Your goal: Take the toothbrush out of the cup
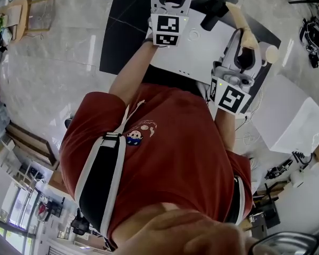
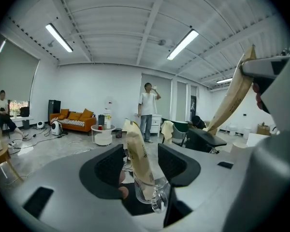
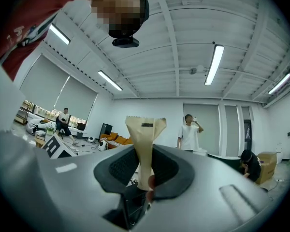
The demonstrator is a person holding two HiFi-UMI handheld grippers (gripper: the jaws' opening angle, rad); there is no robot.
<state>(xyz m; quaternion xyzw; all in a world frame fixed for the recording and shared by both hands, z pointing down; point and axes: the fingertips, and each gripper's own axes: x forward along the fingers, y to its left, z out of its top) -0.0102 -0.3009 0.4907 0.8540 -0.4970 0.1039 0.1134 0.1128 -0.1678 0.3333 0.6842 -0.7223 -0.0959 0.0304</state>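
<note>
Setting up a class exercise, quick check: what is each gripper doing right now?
Left gripper: open, glass cup between its fingers, ungripped.
Right gripper: closed on a paper-wrapped toothbrush.

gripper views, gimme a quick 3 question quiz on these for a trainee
1. True or false: the glass cup is empty.
2. The right gripper is shut on: A a wrapped toothbrush, B the cup, C nothing.
3. Fill in: the left gripper has its jaws ___.
Key: 1 false, a wrapped brush stands in it; 2 A; 3 open.
</note>
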